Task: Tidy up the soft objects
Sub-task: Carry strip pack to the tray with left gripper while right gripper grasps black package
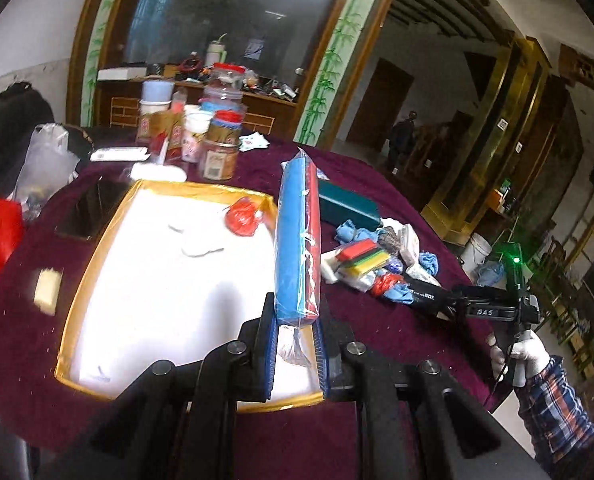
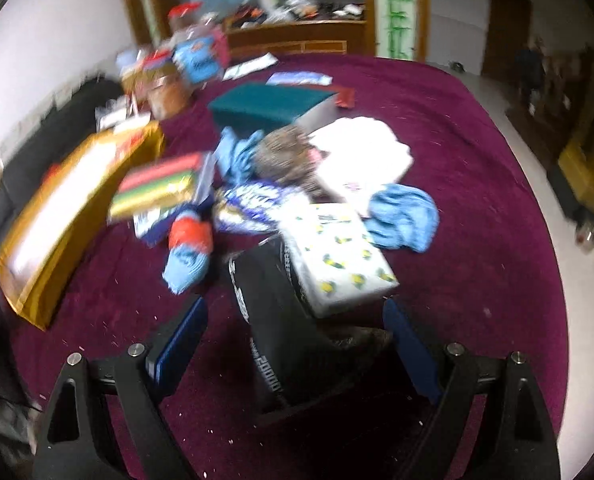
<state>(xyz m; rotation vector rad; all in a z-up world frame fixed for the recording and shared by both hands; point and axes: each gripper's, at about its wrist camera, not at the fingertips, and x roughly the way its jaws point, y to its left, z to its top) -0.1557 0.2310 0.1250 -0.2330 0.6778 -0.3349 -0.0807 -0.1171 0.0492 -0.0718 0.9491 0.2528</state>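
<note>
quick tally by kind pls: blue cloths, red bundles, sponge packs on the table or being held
blue cloths: 3
red bundles: 2
sponge packs: 2, one of them gripped in the left claw
total: 7

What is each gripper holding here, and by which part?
The left gripper grips the plastic-wrapped blue and red pack by its near end. The right gripper stands open over the pile, holding nothing.
</note>
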